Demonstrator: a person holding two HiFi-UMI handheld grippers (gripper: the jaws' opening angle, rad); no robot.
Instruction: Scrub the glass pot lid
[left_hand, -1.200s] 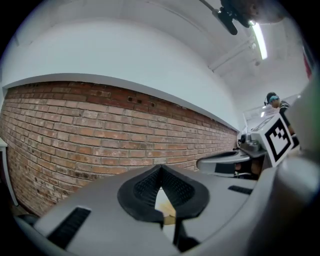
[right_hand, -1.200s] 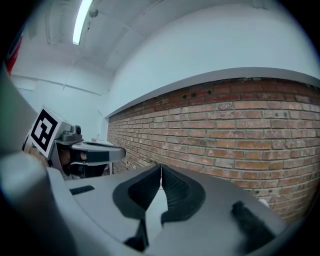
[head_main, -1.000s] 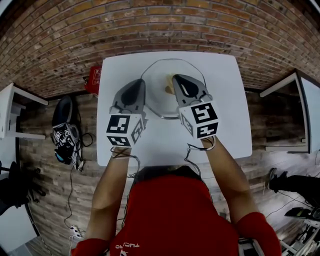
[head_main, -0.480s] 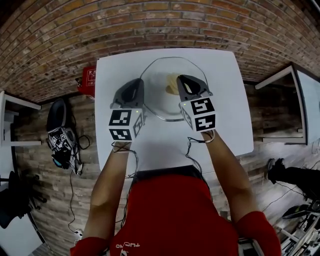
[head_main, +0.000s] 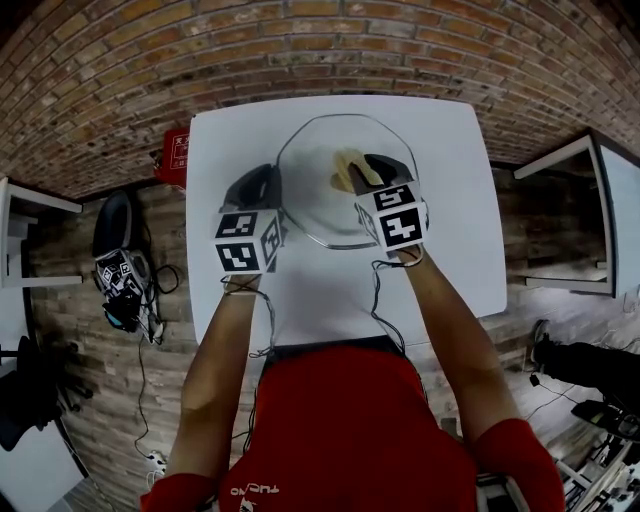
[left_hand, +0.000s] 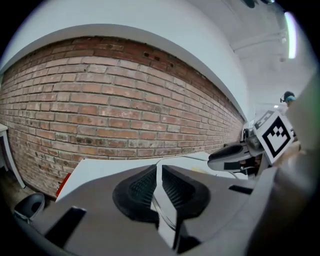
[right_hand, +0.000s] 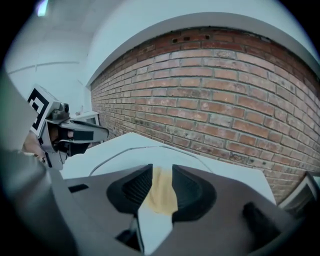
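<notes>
A round glass pot lid (head_main: 330, 215) lies flat on the white table (head_main: 450, 200). A yellow sponge (head_main: 346, 168) rests on the glass near its middle. My right gripper (head_main: 375, 160) hangs low over the lid, right at the sponge. In the right gripper view (right_hand: 161, 172) its jaws stand apart, with the sponge (right_hand: 161, 195) showing in the gap, and no squeeze is seen. My left gripper (head_main: 265, 175) is at the lid's left rim. Its jaws (left_hand: 159, 172) are shut to a thin slit and hold nothing. The lid's rim (left_hand: 192, 159) shows just beyond them.
A brick wall (head_main: 320, 50) runs behind the table. On the floor to the left are a red box (head_main: 180, 152) and black gear with a marker cube (head_main: 125, 275). Another white table (head_main: 610, 215) stands at the right.
Both grippers have sunk towards the table and moved forward. The right one has come down to the sponge and the left one to the lid's left rim. Lid and sponge have not moved.
</notes>
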